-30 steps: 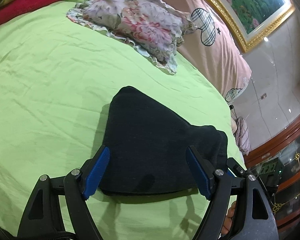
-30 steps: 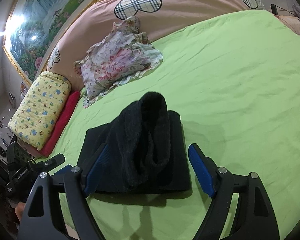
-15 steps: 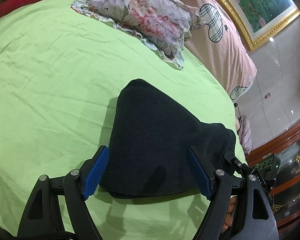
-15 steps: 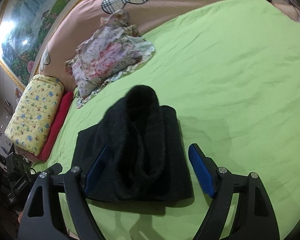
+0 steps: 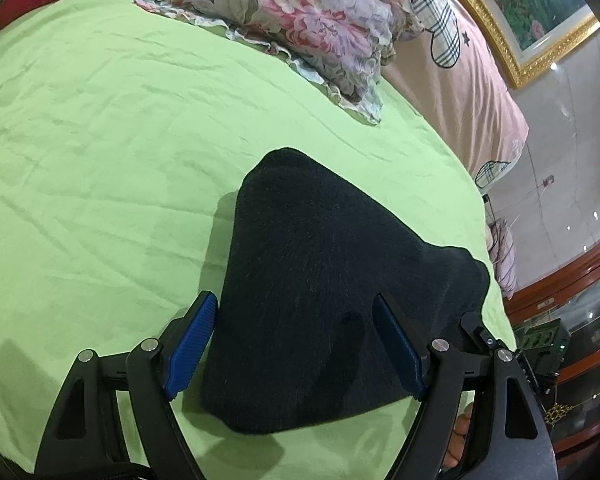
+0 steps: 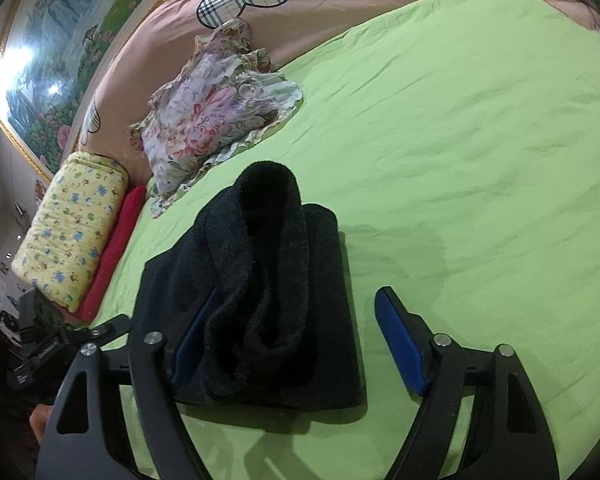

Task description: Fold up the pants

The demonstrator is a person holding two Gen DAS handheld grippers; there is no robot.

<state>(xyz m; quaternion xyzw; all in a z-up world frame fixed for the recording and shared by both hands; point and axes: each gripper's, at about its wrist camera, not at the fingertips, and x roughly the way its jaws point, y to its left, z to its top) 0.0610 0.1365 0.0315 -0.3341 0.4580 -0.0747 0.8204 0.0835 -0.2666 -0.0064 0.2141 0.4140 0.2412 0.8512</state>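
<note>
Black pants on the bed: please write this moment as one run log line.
pants: folded bundle on green sheet | left gripper: open over pants | right gripper: closing, bundle between jaws, no grip yet

The folded pants [image 5: 324, 292] lay on the bed [image 5: 100, 160], near its front edge. Behind them, toward the head of the bed, a pillow [image 5: 300, 24] rested on the sheet against the quilt [image 5: 460, 92] piled along the back. In the right wrist view a bolster [image 6: 68, 232] lay to the left of the pillow, with a rolled blanket [image 6: 116, 252] just beside it. The left hand-held gripper [image 5: 300, 352] straddled the near end of the pants; the right hand-held gripper [image 6: 296, 340] stood over their other side, one pad tucked behind a raised fold.
</note>
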